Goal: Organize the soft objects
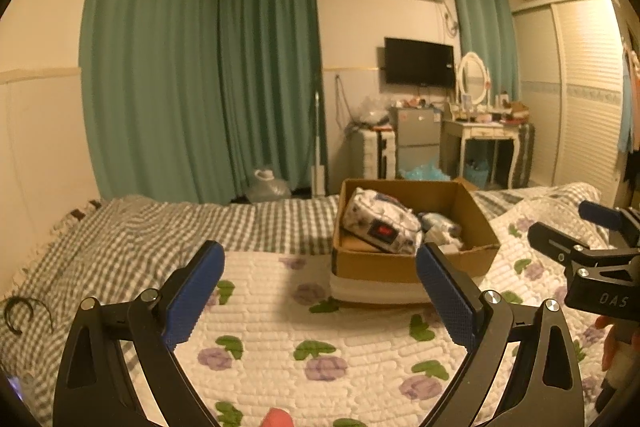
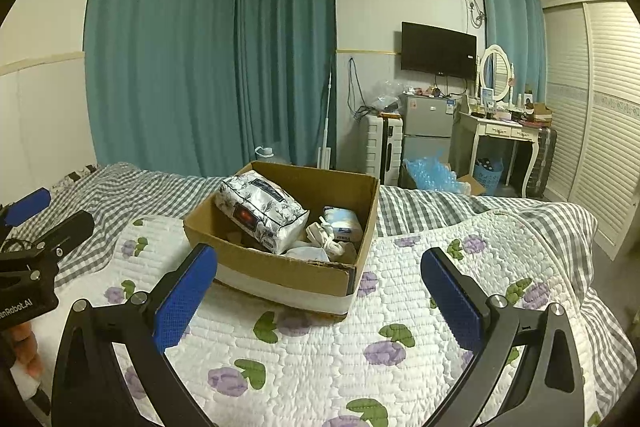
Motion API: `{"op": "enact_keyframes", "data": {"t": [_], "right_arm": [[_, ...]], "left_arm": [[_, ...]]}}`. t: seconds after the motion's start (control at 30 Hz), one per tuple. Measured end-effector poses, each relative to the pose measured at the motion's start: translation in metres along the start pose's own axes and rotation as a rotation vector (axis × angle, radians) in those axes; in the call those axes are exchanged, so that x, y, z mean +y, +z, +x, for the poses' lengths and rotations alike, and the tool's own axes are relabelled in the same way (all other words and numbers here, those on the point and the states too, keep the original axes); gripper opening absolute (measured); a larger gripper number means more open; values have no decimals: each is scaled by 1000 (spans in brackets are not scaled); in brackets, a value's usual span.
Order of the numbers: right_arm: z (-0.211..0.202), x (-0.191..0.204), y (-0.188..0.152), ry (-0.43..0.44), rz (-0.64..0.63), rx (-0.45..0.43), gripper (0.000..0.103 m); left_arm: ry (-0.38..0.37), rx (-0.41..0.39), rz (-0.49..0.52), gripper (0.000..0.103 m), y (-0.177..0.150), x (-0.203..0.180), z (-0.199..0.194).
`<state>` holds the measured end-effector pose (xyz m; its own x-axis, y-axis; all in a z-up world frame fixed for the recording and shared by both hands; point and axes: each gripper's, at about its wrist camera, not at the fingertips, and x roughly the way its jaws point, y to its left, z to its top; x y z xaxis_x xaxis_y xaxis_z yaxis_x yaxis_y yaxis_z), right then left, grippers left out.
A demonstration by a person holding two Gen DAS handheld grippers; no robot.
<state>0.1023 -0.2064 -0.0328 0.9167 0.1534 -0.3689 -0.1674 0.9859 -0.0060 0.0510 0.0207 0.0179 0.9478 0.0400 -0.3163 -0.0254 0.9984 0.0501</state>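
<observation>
Right now both tools hover above the bed, each spread wide and gripping nothing. The left tool (image 1: pixel 318 287) has its blue pads well apart over the white quilt (image 1: pixel 280 327) with purple flowers, and the right tool (image 2: pixel 320 291) stands the same way, its fingers open over that quilt.

Ahead of both sits a cardboard box (image 2: pixel 288 267), open at the top, resting on the quilt with a white band around its base. Inside it, a floral-print tissue pack (image 2: pixel 260 215) leans tilted against the left side of the box, a red and black label on its end. Beside it, toward the box's right wall, lies a smaller pale blue pack (image 2: pixel 342 223), and in front of that a bundle of white soft items (image 2: pixel 324 241) that I cannot make out clearly. From the left wrist view the same box (image 1: pixel 400 263) stands just beyond the right pad, the floral pack (image 1: pixel 380 223) showing over its rim.

A grey checked bedspread (image 1: pixel 160 227) lies under the quilt. Beyond the bed hang teal curtains (image 2: pixel 200 47), with a wall television (image 2: pixel 438 51) and a white dressing table (image 2: pixel 500 131).
</observation>
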Motion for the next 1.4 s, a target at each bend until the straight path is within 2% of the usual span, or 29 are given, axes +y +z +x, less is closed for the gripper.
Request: {"op": "enact_keyframes", "data": {"t": [1.4], "right_arm": [[2,5,-2,7,-2,15,103]], "left_arm": [[-7,29,-8,98,-7,4,5]]}}
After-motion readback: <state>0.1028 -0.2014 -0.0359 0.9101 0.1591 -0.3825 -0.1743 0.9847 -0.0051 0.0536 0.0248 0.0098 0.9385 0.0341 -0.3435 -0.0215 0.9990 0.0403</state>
